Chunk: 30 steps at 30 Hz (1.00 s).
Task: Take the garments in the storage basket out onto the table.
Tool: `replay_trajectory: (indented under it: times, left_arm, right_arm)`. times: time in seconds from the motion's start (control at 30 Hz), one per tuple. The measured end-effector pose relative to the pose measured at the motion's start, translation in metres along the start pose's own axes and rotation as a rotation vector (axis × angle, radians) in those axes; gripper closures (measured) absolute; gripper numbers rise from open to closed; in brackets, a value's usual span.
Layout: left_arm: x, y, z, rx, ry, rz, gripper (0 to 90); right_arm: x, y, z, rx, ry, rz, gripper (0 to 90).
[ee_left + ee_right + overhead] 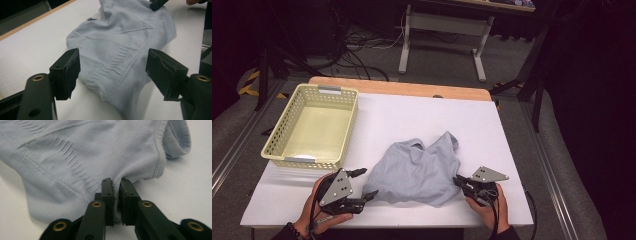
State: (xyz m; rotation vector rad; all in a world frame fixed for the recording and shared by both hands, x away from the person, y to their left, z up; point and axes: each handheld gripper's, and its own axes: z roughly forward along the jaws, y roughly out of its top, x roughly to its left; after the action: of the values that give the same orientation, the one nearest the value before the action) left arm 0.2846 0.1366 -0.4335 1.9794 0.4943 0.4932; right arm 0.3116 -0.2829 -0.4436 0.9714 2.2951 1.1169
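Here, the crumpled, ribbed-knit pale blue garment [417, 170] lay at the white table's [512, 150] six o'clock, its hem pinched by the right gripper [115, 185], the left gripper [112, 68] spread wide.

Basket [346, 131] blocks far left; garment [417, 170] mid-table; far right tabletop [462, 115] open.
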Motion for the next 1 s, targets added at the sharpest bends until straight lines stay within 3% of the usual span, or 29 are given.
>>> replay_trajectory:
  times: [0.2, 0.33, 0.5, 0.57, 0.67, 0.8, 0.93, 1.0]
  left_arm:
    - [0.002, -0.002, 0.003, 0.025, 0.040, -0.008, 29.3]
    - [0.005, -0.003, 0.013, 0.054, 0.043, -0.023, 31.2]
    - [0.007, -0.003, 0.032, 0.110, 0.037, -0.019, 32.9]
    - [0.009, -0.003, 0.040, 0.131, 0.044, -0.025, 33.0]
    - [0.013, -0.005, 0.049, 0.160, 0.038, -0.055, 34.1]
    - [0.013, -0.008, 0.061, 0.217, 0.041, -0.046, 37.5]
    - [0.012, -0.009, 0.072, 0.267, 0.044, -0.045, 40.8]
    - [0.014, -0.009, 0.072, 0.268, 0.037, -0.053, 42.4]
  right_arm:
    - [0.001, 0.003, -0.005, -0.018, -0.015, -0.020, 86.6]
    - [0.003, 0.009, -0.019, -0.084, -0.036, -0.022, 87.1]
    - [0.014, 0.024, -0.043, -0.188, -0.062, -0.046, 87.2]
    - [0.018, 0.028, -0.049, -0.203, -0.066, -0.058, 87.2]
    - [0.022, 0.030, -0.052, -0.191, -0.068, -0.053, 86.7]
    - [0.016, 0.022, -0.045, -0.166, -0.086, -0.007, 84.5]
    - [0.004, 0.015, -0.040, -0.158, -0.117, 0.032, 76.4]
    - [-0.002, 0.011, -0.035, -0.130, -0.137, 0.034, 70.6]
